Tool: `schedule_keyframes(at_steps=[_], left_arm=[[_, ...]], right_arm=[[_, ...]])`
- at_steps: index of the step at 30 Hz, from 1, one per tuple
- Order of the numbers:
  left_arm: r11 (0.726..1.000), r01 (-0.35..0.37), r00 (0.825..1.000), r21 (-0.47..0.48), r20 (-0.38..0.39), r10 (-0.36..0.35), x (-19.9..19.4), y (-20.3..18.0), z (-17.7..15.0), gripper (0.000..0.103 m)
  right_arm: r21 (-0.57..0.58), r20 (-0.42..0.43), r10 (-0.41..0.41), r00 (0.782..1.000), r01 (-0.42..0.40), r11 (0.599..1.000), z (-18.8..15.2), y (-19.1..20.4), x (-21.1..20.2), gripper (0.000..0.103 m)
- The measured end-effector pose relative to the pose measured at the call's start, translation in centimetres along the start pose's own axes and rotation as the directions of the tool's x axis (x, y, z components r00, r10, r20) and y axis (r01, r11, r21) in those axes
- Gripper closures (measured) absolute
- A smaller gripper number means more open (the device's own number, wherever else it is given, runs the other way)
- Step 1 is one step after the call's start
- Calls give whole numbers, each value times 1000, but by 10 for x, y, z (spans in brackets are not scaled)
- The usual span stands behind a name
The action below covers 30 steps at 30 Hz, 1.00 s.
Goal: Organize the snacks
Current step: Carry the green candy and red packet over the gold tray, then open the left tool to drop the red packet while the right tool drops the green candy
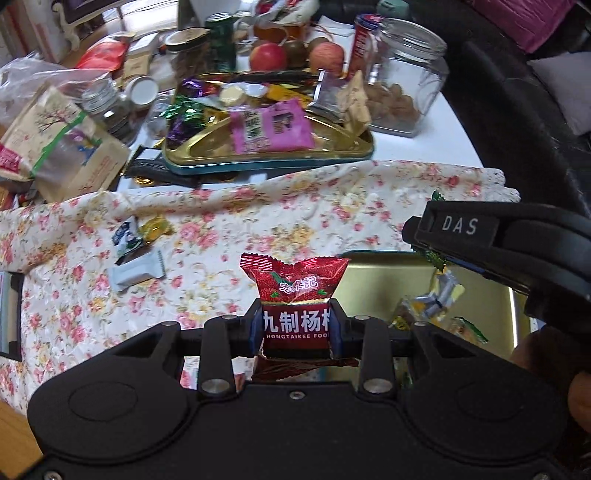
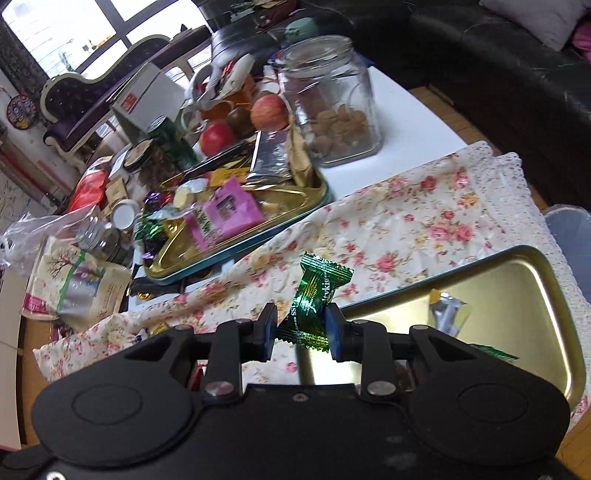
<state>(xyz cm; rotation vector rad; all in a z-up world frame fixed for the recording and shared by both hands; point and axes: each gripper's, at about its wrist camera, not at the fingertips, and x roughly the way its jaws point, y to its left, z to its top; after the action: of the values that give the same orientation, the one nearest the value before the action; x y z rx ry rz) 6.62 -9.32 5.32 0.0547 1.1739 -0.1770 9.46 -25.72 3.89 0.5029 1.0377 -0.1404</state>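
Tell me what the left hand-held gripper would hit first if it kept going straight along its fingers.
Probably the floral cloth, near the gold tray's left edge. The left hand-held gripper is shut on a red snack, which would touch down first. Depth is unclear, so it may meet the tray instead.

Black sofa (image 2: 480, 55), bright window (image 2: 55, 29)

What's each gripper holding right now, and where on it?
Left gripper: red snack packet, pinched across its lower half. Right gripper: green candy, pinched across its lower end.
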Motion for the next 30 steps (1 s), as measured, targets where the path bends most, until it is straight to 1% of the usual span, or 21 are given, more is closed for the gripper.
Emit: schedule_keyframes(at_steps=[4, 11, 14, 17, 20, 24, 30], left_arm=[[999, 37, 999, 30, -6, -37, 0, -11, 1, 60], [994, 67, 997, 83, -33, -64, 7, -28, 0, 60], [990, 97, 993, 101, -77, -89, 14, -33, -4, 60], [985, 140, 982, 97, -145, -125, 24, -37, -10, 60], [983, 142, 976, 114, -182, -120, 32, -42, -18, 60], [980, 130, 975, 150, -198, -100, 37, -49, -27, 60], [973, 160, 964, 166, -236, -118, 44, -57, -36, 60]], right_arm=[[40, 26, -25, 999, 24, 999, 8, -27, -7, 73], [152, 43, -78, 996, 71, 986, 18, -75, -12, 73], [185, 34, -84, 996, 76, 980, 19, -89, -12, 73], [209, 24, -70, 997, 64, 976, 20, -99, -14, 73], [214, 21, -63, 998, 57, 975, 20, -103, -14, 73], [214, 24, -64, 998, 58, 975, 20, -108, -18, 73], [234, 19, -90, 996, 83, 969, 17, -126, -22, 73]])
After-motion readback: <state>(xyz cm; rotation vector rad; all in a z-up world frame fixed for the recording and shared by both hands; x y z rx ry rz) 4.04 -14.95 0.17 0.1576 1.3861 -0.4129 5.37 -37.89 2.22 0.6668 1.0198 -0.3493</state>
